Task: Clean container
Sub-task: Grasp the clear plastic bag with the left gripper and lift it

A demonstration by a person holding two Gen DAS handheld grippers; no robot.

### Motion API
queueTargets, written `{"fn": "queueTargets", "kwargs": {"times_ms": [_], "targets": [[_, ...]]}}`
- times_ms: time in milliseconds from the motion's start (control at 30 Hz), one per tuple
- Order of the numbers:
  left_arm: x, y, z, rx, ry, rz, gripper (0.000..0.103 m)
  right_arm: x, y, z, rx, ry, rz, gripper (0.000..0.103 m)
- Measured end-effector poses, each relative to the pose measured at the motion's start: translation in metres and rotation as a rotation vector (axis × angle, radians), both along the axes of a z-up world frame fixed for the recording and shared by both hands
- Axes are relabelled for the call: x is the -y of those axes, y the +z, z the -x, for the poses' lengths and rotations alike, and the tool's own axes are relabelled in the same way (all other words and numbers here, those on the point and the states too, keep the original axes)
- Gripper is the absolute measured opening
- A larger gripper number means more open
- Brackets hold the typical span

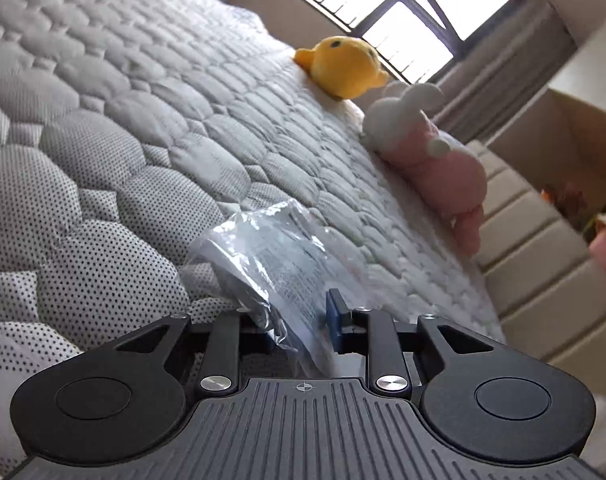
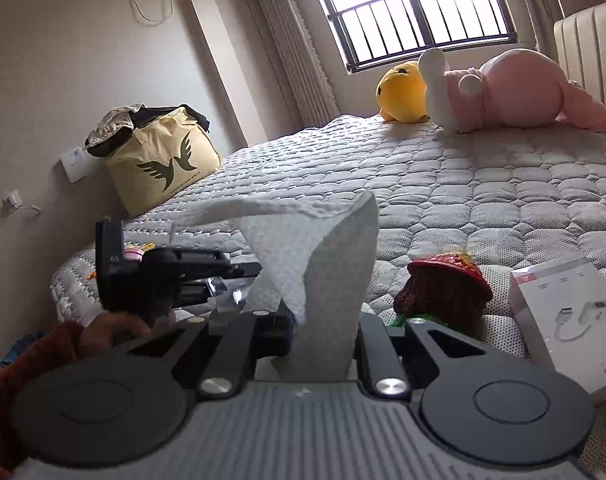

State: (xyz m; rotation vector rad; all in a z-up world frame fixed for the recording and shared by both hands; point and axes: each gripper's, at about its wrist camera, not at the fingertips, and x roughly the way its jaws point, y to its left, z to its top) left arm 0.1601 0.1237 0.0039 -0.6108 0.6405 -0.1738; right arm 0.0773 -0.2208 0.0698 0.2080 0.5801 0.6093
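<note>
Left gripper (image 1: pixel 299 320) clamped on crinkly clear plastic packaging (image 1: pixel 271 256), probably the container, sticking out forward over the quilted bed (image 1: pixel 103 120); right gripper (image 2: pixel 323 332) pinching a white paper towel (image 2: pixel 323 248) upright; left gripper just off to the towel's left.

The left gripper (image 1: pixel 299 320) is closed on a crinkly clear plastic bag (image 1: pixel 271 252) with printed text, just above the grey quilted mattress (image 1: pixel 123 120). Farther along the mattress from the bag, a yellow plush (image 1: pixel 343 66) and a pink and white bunny plush (image 1: pixel 431 152) lie on it side by side, bunny nearer, with the window (image 1: pixel 403 4) beyond the yellow one.
</note>
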Motion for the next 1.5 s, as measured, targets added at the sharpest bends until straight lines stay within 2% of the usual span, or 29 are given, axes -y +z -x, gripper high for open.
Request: {"fn": "queueTargets", "kwargs": {"times_ms": [200, 333, 433, 533, 600, 700, 833, 900, 1033, 1067, 1133, 1200, 1267, 1400, 1467, 1500], "targets": [[0.024, 0.009, 0.054, 0.160, -0.098, -0.224, 0.025, -0.047, -0.007, -0.030, -0.060, 0.080, 0.008, 0.015], [0.049, 0.021, 0.104, 0.262, -0.201, -0.392, 0.025, -0.079, -0.012, -0.049, -0.100, 0.133, 0.014, 0.015], [0.067, 0.023, 0.124, 0.276, -0.242, -0.471, 0.027, -0.102, -0.016, -0.064, -0.130, 0.173, 0.018, 0.015], [0.066, 0.020, 0.123, 0.239, -0.235, -0.428, 0.038, -0.126, -0.020, -0.079, -0.160, 0.213, 0.022, 0.015], [0.061, 0.020, 0.120, 0.220, -0.210, -0.404, 0.039, -0.139, -0.024, -0.089, -0.179, 0.228, 0.036, 0.016], [0.052, 0.020, 0.116, 0.203, -0.191, -0.359, 0.048, -0.130, -0.042, -0.102, -0.211, 0.156, 0.106, 0.016], [0.049, 0.017, 0.108, 0.187, -0.180, -0.335, 0.056, -0.107, -0.051, -0.109, -0.255, 0.062, 0.082, 0.015], [0.046, 0.015, 0.104, 0.170, -0.176, -0.299, 0.061, -0.107, -0.048, -0.104, -0.220, 0.034, 0.127, 0.015], [0.029, 0.007, 0.091, 0.115, -0.148, -0.145, 0.081, -0.111, -0.047, -0.092, -0.154, 0.006, 0.223, 0.015], [0.023, 0.005, 0.086, 0.097, -0.131, -0.091, 0.088, -0.112, -0.047, -0.089, -0.152, 0.017, 0.228, 0.016], [0.008, -0.004, 0.071, 0.046, -0.083, 0.062, 0.093, -0.111, -0.048, -0.083, -0.158, 0.056, 0.215, 0.016], [-0.007, -0.010, 0.057, 0.007, -0.017, 0.214, 0.094, -0.109, -0.047, -0.076, -0.167, 0.098, 0.195, 0.015], [-0.017, -0.011, 0.044, -0.019, 0.041, 0.300, 0.094, -0.104, -0.047, -0.067, -0.168, 0.109, 0.179, 0.015], [-0.020, -0.014, 0.014, -0.047, 0.078, 0.314, 0.090, -0.082, -0.042, -0.053, -0.169, 0.085, 0.115, 0.015], [-0.018, -0.014, 0.001, -0.051, 0.074, 0.273, 0.065, -0.067, -0.036, -0.047, -0.160, 0.055, 0.085, 0.015], [-0.017, -0.015, -0.004, -0.053, 0.063, 0.241, 0.046, -0.059, -0.033, -0.044, -0.151, 0.037, 0.075, 0.015]]}}
